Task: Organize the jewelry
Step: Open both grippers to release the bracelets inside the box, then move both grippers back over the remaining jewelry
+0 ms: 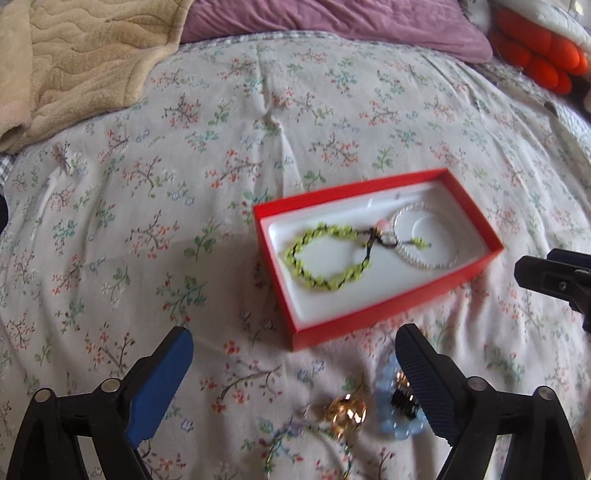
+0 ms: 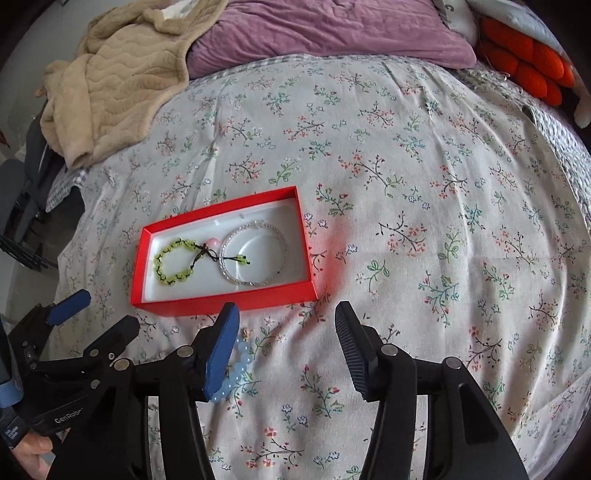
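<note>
A red box (image 1: 402,312) with a white liner lies on the floral bedspread; it also shows in the right wrist view (image 2: 221,301). Inside lie a green beaded bracelet (image 1: 325,258) (image 2: 173,267) and a clear beaded bracelet (image 1: 432,262) (image 2: 255,254). On the bed in front of the box lie a pale blue bead bracelet (image 1: 388,380) (image 2: 236,365), a gold ring-like piece (image 1: 347,415) and a small black clip (image 1: 404,404). My left gripper (image 1: 293,363) is open and empty above these loose pieces. My right gripper (image 2: 286,343) is open and empty, just right of the blue bracelet.
A beige blanket (image 2: 114,85) lies at the far left, a purple pillow (image 2: 332,33) at the back, an orange plush item (image 2: 524,62) at the far right. The left gripper (image 2: 94,314) shows at the left of the right wrist view.
</note>
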The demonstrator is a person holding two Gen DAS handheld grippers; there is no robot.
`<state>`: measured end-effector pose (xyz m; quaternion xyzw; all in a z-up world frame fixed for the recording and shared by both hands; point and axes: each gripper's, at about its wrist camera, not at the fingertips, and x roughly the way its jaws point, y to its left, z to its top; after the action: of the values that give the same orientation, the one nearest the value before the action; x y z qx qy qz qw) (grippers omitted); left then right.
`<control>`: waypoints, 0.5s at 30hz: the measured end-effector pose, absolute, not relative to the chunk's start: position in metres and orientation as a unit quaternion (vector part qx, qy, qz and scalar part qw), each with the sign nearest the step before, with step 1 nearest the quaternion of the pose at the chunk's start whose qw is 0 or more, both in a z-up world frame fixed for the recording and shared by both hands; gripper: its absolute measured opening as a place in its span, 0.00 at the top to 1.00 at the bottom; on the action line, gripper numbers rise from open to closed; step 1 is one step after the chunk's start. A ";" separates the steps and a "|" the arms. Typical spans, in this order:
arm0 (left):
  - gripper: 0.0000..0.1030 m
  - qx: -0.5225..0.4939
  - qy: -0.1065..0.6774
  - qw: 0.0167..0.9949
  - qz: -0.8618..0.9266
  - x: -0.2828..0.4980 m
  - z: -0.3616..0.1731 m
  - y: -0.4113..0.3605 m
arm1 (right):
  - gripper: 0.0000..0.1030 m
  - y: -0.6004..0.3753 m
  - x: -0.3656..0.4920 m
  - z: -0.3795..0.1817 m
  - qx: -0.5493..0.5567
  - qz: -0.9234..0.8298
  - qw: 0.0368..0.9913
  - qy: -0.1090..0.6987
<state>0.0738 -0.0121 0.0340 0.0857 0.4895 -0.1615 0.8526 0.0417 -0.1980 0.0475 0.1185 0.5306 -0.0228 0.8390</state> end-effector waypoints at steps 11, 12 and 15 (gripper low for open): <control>0.08 0.103 0.548 0.816 -0.150 0.060 -0.001 0.020 | 0.36 -0.189 0.023 0.018 0.125 -0.019 0.801 0.585; 0.08 0.105 0.552 0.814 -0.148 0.059 -0.003 0.023 | 0.36 -0.188 0.022 0.015 0.123 -0.020 0.798 0.589; 0.08 0.107 0.563 0.806 -0.148 0.058 -0.010 0.029 | 0.36 -0.184 0.020 0.009 0.114 -0.024 0.792 0.599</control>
<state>0.0579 0.0285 -0.0099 0.1070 0.5634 -0.1480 0.8057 0.0203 -0.1836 0.0093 0.1138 0.5992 -0.0236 0.7921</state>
